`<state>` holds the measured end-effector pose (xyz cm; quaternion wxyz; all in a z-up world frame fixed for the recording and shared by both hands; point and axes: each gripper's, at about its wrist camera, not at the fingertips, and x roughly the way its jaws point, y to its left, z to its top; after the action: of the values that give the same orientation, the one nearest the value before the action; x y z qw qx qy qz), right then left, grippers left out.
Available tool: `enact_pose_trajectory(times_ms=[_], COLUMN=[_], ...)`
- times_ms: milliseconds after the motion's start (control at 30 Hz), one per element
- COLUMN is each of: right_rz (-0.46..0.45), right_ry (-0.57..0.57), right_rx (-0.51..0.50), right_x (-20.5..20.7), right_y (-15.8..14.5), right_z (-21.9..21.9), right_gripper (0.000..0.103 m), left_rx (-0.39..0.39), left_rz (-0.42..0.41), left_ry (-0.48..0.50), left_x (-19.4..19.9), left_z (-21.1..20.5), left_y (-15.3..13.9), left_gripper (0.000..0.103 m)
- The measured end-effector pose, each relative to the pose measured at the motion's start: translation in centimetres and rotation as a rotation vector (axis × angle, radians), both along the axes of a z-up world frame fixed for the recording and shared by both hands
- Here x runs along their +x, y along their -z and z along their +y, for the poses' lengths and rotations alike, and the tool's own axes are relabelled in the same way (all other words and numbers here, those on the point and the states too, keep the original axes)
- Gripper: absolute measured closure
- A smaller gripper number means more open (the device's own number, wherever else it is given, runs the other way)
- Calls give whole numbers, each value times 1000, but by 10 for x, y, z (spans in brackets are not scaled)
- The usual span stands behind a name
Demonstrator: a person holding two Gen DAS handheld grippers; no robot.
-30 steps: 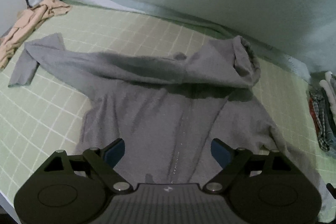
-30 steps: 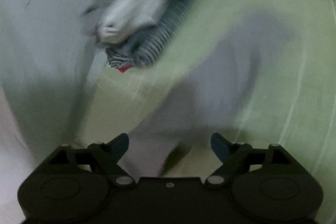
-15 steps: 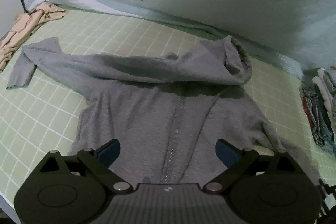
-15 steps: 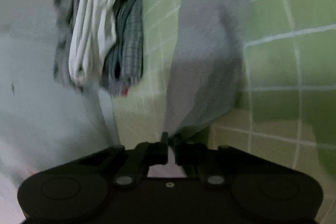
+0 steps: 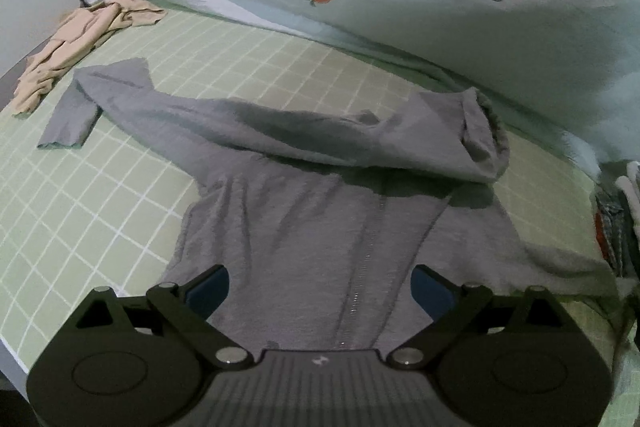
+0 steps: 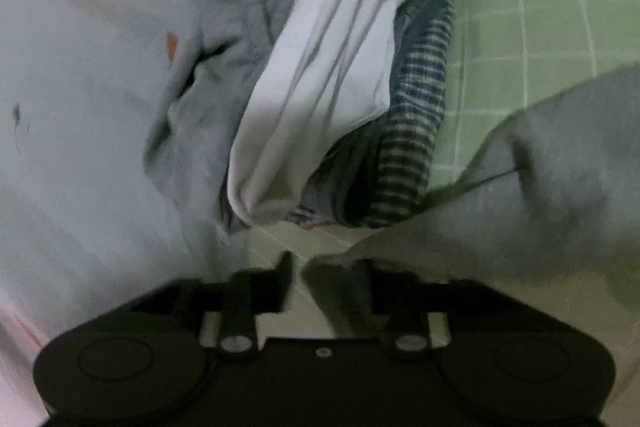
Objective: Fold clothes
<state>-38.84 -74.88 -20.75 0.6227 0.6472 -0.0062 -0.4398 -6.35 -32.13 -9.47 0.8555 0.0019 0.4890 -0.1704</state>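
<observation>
Since half a second ago the right gripper (image 6: 298, 281) is opening beside the grey hoodie (image 5: 304, 227) sleeve; the left gripper (image 5: 320, 285) gapes wide over the wrinkled zipped body

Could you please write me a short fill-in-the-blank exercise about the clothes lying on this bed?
1. The grey hoodie lies spread on a checked sheet coloured ____.
2. The blanket behind the hoodie is printed with orange ____.
3. Beyond the hoodie's far sleeve lies a crumpled garment coloured ____.
4. In the pile by the right gripper, a white cloth lies over one patterned in ____.

Missing words: green; carrots; beige; plaid
</observation>
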Motion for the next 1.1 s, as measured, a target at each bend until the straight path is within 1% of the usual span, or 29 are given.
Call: enact_pose_trajectory(times_ms=[67,100,133,200,233,300,333,400,433,500,533,633,667,733,767,800,900,1000,1100], right_rz=[64,102,149,255,323,490,574,699,743,829,880,963,987,1030,1035,1036,1043,1045,1041], right_ry=[-33,-49,-59,-74,-87,-145,-180,-235,-256,-293,-319,-376,-385,-374,-368,-351,-297,-307,-365], right_rx=[-77,-115,-149,-208,-233,-268,-279,-282,-287,-309,-328,-369,-377,-378,-377,-377,-384,-391,-396], right_x=[-6,-11,-16,-29,-34,-34,-33,-33,-30,-23,-16,-4,-2,0,-3,-8,-28,-51,-70], right_y=[-6,-9,-11,-14,-14,-11,-8,1,3,6,8,16,17,18,18,15,2,-14,-33], right_z=[15,23,33,53,63,74,77,82,82,84,85,82,80,77,75,75,83,100,116], right_gripper=[51,51,50,45,43,38,37,36,35,26,25,24,27,50,76,90,92,93,93], left_rx=[5,7,9,18,23,36,42,50,54,61,64,69,70,69,68,66,58,59,61], left_rz=[11,21,30,43,48,48,46,44,42,40,41,52,55,60,62,62,63,68,68], left_ry=[-10,-11,-10,1,9,30,41,59,66,75,76,76,74,69,65,62,52,54,68], left_x=[1,2,3,4,4,4,5,5,5,5,5,5,4,4,4,4,4,3,1], left_z=[1,0,0,-3,-5,-10,-13,-17,-19,-21,-22,-23,-23,-22,-22,-21,-19,-19,-20], left_y=[3,5,8,11,13,14,14,14,14,15,15,18,19,20,20,20,20,21,21], left_gripper=[6,6,6,6,6,6,6,6,6,6,6,6,6,6,6,6,6,6,6])
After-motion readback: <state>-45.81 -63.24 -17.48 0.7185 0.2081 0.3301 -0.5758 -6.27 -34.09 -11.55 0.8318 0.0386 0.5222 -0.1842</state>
